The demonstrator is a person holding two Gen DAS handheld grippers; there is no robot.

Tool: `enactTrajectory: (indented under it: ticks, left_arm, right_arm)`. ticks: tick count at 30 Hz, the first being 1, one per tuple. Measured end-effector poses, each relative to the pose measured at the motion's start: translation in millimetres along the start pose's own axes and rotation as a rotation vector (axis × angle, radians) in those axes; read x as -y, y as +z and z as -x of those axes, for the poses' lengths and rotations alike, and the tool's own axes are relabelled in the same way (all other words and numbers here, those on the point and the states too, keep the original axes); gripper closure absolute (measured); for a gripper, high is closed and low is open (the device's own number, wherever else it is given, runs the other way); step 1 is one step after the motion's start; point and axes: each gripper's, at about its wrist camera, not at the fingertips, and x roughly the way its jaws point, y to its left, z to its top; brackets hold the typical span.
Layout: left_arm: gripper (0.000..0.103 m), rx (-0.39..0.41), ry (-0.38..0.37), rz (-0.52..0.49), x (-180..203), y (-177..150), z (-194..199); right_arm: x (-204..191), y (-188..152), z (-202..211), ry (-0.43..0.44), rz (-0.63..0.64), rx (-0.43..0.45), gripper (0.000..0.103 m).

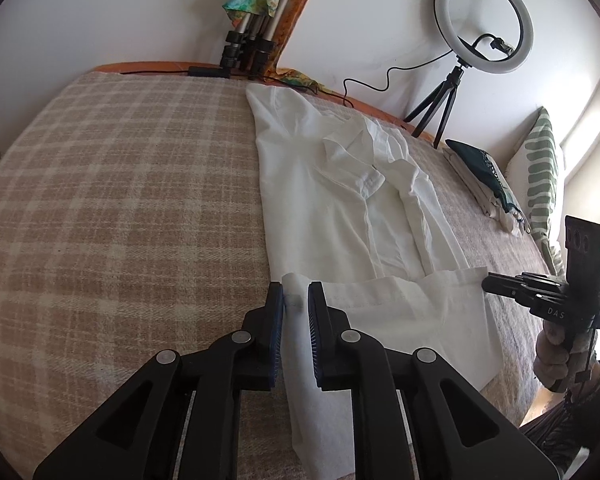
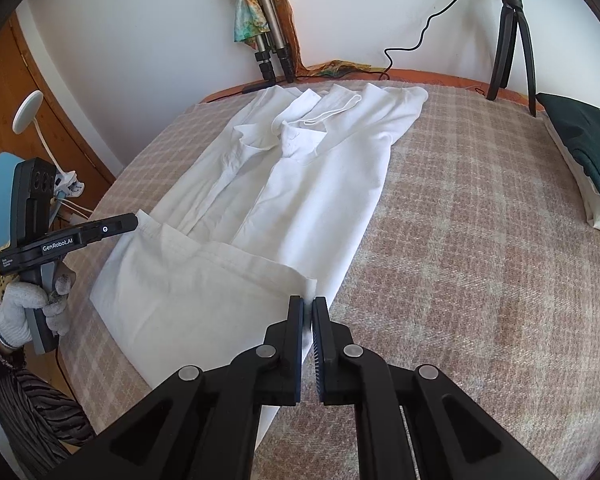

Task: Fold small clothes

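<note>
On the plaid bed [image 2: 480,240] lies one white shirt [image 2: 300,184] (hem folded up); two grippers, left [image 1: 296,300] and right [image 2: 307,312], each pinch a hem corner.

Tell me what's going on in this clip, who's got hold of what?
A person with a handheld gripper in each hand is folding a white shirt laid out on a bed with a plaid blanket. The left gripper pinches one corner of the shirt's bottom hem, and the right gripper pinches the other corner. The hem is lifted and partly turned up toward the collar, sleeves already folded in. The fold is underway, not finished.
</note>
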Motion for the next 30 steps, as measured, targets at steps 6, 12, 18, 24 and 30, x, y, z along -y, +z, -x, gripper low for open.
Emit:
enactTrajectory:
  ticks: [6,12,18,24,30]
  left_arm:
    - [0.092,0.012,-0.001,-0.021,-1,12,9]
    - [0.088,-0.008,-0.028,-0.004,-12,46,11]
    - [0.065,0.017,-0.008,-0.023,-26,99,18]
    - [0.065,0.019,-0.033,0.022,-49,140,0]
    - [0.064,-0.011,-0.075,0.081,-66,160,-42]
  right_arm:
    - [17,7,15,0.013,-0.063,0.046,0.076]
    - [33,31,29,0.006,-0.099,0.101,0.066]
    - [58,79,36,0.008,-0.124,0.121,0.064]
    - [89,117,19,0.006,-0.168,0.115,0.063]
    - [122,152,-18,0.036,-0.251,0.106,0.062]
